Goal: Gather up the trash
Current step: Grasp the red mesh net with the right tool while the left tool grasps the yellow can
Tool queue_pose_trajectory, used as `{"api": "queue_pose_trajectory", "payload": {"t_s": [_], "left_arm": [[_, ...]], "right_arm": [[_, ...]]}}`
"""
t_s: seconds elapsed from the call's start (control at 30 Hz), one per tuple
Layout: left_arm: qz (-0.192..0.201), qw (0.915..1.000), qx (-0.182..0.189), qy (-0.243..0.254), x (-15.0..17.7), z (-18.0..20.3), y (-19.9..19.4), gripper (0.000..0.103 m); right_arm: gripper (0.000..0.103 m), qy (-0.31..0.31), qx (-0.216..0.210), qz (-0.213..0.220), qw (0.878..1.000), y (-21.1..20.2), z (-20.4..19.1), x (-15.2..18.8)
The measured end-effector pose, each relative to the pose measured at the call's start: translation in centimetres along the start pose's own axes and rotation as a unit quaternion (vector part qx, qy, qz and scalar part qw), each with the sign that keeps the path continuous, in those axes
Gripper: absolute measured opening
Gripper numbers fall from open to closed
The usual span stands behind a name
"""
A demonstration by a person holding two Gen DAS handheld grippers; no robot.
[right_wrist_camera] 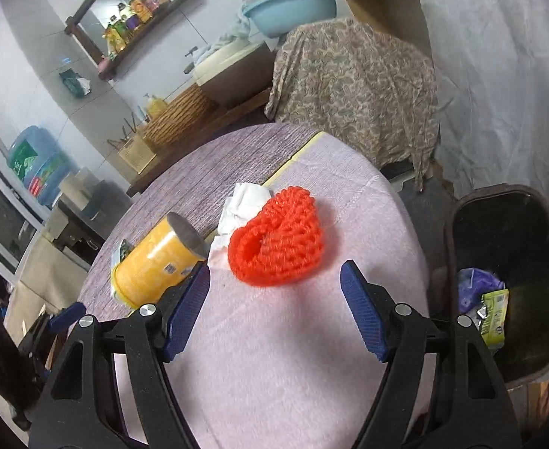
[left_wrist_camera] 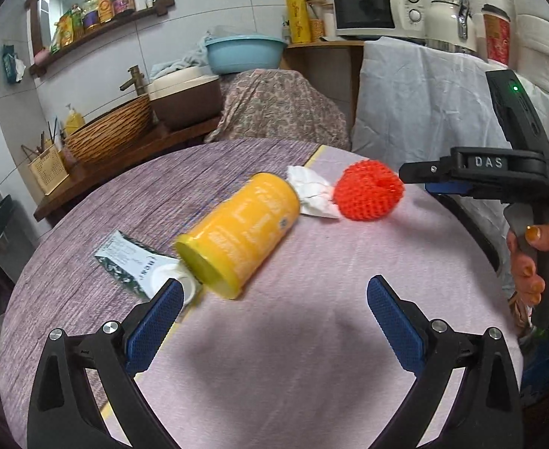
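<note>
A yellow can (left_wrist_camera: 239, 234) lies on its side on the round table (left_wrist_camera: 312, 336); it also shows in the right wrist view (right_wrist_camera: 154, 265). Beside it lie a crumpled white tissue (left_wrist_camera: 312, 192), a red foam net (left_wrist_camera: 368, 194) and a dark-and-white wrapper (left_wrist_camera: 130, 262). My left gripper (left_wrist_camera: 274, 299) is open and empty, just short of the can. My right gripper (right_wrist_camera: 274, 280) is open and empty, its jaws on either side of the red net (right_wrist_camera: 276, 241), just short of it. The tissue (right_wrist_camera: 242, 207) lies behind the net.
A dark trash bin (right_wrist_camera: 506, 280) with several wrappers inside stands on the floor to the right of the table. A cloth-covered chair (right_wrist_camera: 353, 82) stands behind the table. A counter with a basket (left_wrist_camera: 109, 134) runs along the left wall.
</note>
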State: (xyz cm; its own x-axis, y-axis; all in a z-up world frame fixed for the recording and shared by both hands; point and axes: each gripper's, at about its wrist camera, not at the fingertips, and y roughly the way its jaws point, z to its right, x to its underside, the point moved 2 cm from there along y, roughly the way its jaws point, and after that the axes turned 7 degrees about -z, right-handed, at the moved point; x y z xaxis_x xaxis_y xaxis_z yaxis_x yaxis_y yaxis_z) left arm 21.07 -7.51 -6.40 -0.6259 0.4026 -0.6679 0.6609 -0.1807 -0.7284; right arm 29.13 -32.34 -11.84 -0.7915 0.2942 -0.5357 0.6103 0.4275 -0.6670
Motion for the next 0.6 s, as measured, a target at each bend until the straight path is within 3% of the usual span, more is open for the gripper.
{"api": "queue_pose_trajectory", "payload": {"t_s": [0.1,0.17,0.23,0.3,0.47,0.6], "left_arm": [[-0.007,1.0000,-0.004,0.002,-0.2,-0.8,0.3,0.097],[-0.010,0.9999,-0.011,0.009,-0.6,-1.1,0.7,0.097],[-0.016,0.9996,-0.012,0.020,-0.9,-1.3,1.2,0.097],[-0.023,0.9989,-0.020,0.036,-1.4,-1.1,1.9,0.097],[-0.035,0.9952,-0.030,0.086,-3.1,-0.1,3.2,0.097],[-0.066,0.9891,-0.038,0.126,-4.9,0.5,5.1,0.097]], "right_arm": [[0.071,0.015,0.002,-0.013,1.000,1.7,0.3,-0.8],[0.060,0.021,-0.004,-0.022,1.000,2.8,0.4,-1.1],[0.033,0.020,-0.008,-0.032,0.999,3.4,0.5,-1.0],[0.022,0.015,-0.011,-0.040,0.999,3.7,0.5,-0.7],[0.017,-0.010,0.006,-0.017,1.000,1.8,0.4,0.3],[0.016,-0.040,0.016,0.002,0.999,-0.8,-0.1,1.3]]}}
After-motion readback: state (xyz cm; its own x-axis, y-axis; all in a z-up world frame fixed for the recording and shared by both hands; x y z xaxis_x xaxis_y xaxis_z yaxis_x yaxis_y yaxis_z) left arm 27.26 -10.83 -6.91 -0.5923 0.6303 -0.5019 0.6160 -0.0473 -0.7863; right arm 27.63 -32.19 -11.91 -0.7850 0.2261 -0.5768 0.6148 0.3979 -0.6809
